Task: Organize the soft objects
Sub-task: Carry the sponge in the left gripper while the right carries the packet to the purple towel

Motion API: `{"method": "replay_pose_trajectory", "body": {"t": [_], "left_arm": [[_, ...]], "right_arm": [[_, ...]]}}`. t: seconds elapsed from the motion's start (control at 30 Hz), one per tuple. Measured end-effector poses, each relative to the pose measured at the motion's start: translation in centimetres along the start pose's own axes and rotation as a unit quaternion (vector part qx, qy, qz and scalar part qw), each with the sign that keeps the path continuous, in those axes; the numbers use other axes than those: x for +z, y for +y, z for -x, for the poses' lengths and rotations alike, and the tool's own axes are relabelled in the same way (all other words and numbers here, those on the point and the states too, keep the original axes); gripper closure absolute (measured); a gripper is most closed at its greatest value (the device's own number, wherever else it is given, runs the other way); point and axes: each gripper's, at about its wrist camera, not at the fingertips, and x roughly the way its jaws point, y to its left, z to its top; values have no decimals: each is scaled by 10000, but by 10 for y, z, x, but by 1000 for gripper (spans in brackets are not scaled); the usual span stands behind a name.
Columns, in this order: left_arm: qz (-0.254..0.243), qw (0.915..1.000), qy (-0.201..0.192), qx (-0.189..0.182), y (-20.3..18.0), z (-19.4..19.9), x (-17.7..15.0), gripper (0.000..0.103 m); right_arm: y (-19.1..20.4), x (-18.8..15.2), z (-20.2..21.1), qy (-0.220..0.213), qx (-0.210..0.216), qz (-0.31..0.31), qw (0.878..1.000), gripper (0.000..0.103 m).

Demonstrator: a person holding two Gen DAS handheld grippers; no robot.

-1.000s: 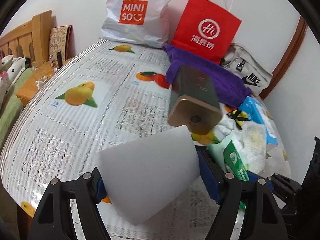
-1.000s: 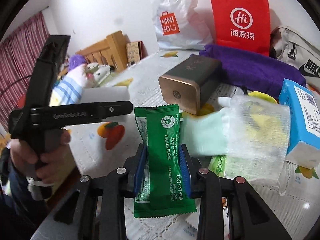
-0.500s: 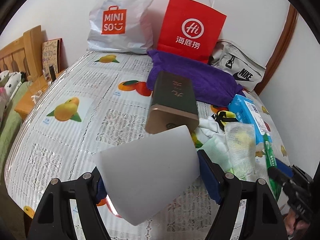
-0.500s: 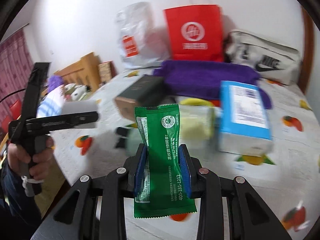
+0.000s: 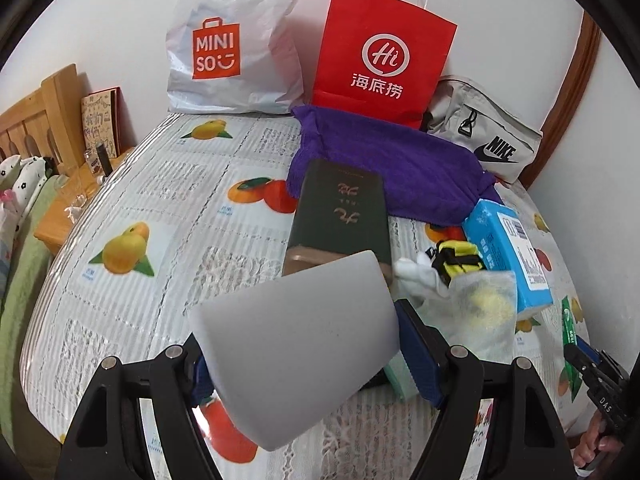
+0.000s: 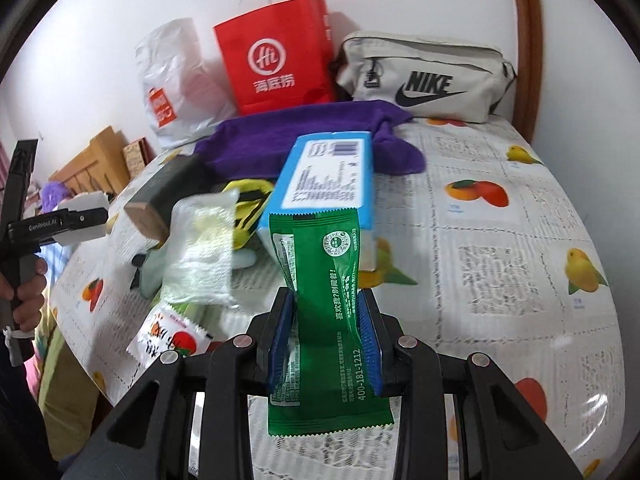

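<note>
Fruit-print cloth (image 5: 160, 208) covers a table against a white wall, cluttered with a purple towel (image 5: 400, 168), a dark box (image 5: 340, 216) and a blue carton (image 6: 332, 176). Raised above it, the left gripper (image 5: 298, 354) clamps a white foam block (image 5: 296, 352) between its pads. Over the near edge, the right gripper (image 6: 326, 338) pinches a green packet (image 6: 328, 320) upright.

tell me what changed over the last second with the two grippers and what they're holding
The right gripper swung rightward across the table, carrying the green packet from in front of the brown box to in front of the blue box. The left gripper drifted slightly, keeping the white foam block. Both grips unchanged; nothing on the table moved.
</note>
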Motion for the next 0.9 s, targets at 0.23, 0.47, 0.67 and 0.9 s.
{"method": "replay_pose_trajectory", "body": {"t": [0.23,0.47,0.67,0.9], "left_arm": [[-144,9999,6,61,-11,-10,27,27],[-191,9997,-3,173,-14,-21,56,27],[-240,9993,96,261,-16,-38,79,27],[-364,9989,151,259,-24,-64,111,27]], "right_arm": [[-5,31,1,-231,40,-44,9997,70],[-4,73,-12,-393,81,17,9992,70],[-6,118,-37,-377,-30,34,9993,70],[-6,165,-72,-370,-7,190,9991,70]]}}
